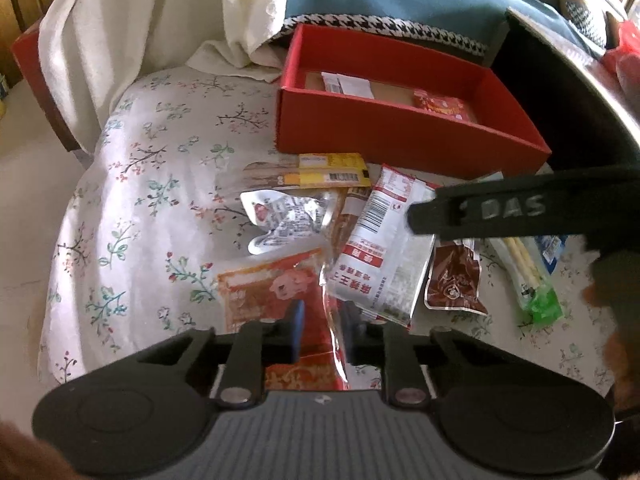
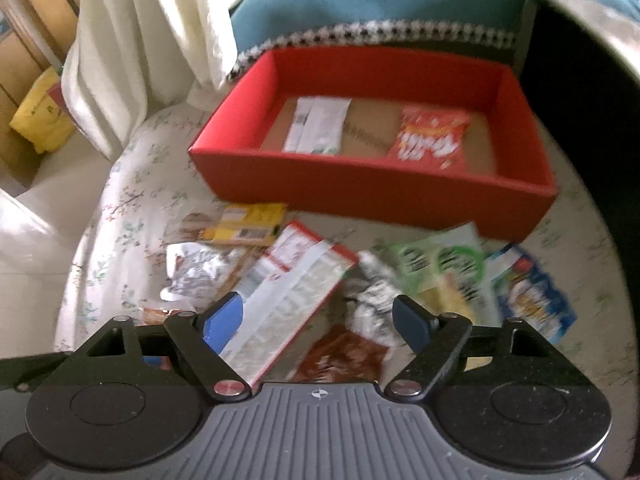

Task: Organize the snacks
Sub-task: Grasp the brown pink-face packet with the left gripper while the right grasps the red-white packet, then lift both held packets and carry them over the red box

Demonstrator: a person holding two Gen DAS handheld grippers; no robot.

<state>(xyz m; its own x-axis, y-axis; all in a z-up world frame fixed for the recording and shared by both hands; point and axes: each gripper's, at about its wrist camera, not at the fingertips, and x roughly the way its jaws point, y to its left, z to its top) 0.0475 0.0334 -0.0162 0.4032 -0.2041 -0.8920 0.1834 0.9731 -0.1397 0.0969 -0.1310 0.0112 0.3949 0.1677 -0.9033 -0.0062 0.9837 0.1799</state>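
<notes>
Pinching an orange-red packet (image 1: 276,292) by its clear edge, my left gripper (image 1: 320,332) is closing tight on it, jaws nearly together with the film between them. I am holding it by the seam, I judge, because the flat pack gives no other purchase while it is lying on the floral cloth (image 1: 132,200). My right gripper (image 2: 320,320) is standing open, gripping nothing, jaws spread over the white-and-red pouch (image 2: 288,292) and the brown packet (image 2: 344,352) below it; I am probably lining up the next pick.

The snacks are lying in a loose heap near the middle of the cloth, in front of the red box (image 2: 372,192). The box is sitting toward the cloth's far edge, already holding a white packet (image 2: 316,124) and a red bag (image 2: 432,136), so it is likely the place for the rest.

Both hands are tilting steeply down toward the heap, the right one reaching across in front of the left.
</notes>
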